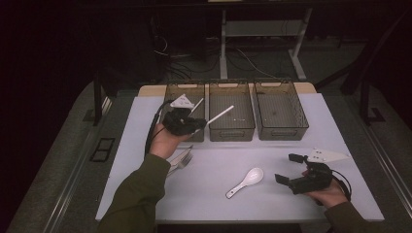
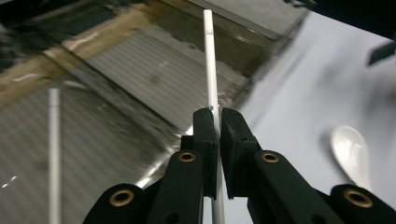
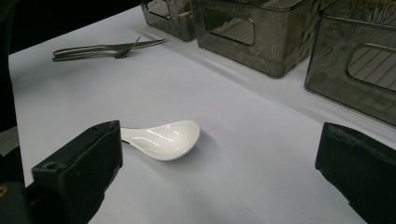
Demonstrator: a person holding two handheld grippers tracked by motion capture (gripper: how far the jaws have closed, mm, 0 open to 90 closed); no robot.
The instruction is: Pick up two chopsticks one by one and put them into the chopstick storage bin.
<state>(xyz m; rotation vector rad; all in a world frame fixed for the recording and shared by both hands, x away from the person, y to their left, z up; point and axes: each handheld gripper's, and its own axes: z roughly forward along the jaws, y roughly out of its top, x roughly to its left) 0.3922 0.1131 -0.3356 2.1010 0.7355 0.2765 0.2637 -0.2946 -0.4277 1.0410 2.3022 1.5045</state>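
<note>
My left gripper (image 1: 200, 124) hangs above the front of the left bin (image 1: 170, 97), shut on a thin white stick (image 1: 221, 114) that points up and right over the middle bin (image 1: 231, 133). In the left gripper view the jaws (image 2: 218, 116) pinch the stick (image 2: 210, 65) near its lower part. A second white stick (image 2: 53, 154) lies inside the bin below. My right gripper (image 1: 287, 169) rests open at the table's front right. A white ceramic spoon (image 1: 247, 181) lies just left of it; in the right gripper view the spoon (image 3: 163, 139) lies ahead of the wide-open jaws (image 3: 219, 140), untouched.
Three smoky plastic bins stand in a row at the back; the right bin (image 1: 282, 132) looks empty. A metal fork and knife (image 1: 180, 159) lie at the front left, beside the person's left wrist. The white table (image 1: 218, 160) ends close to the right hand.
</note>
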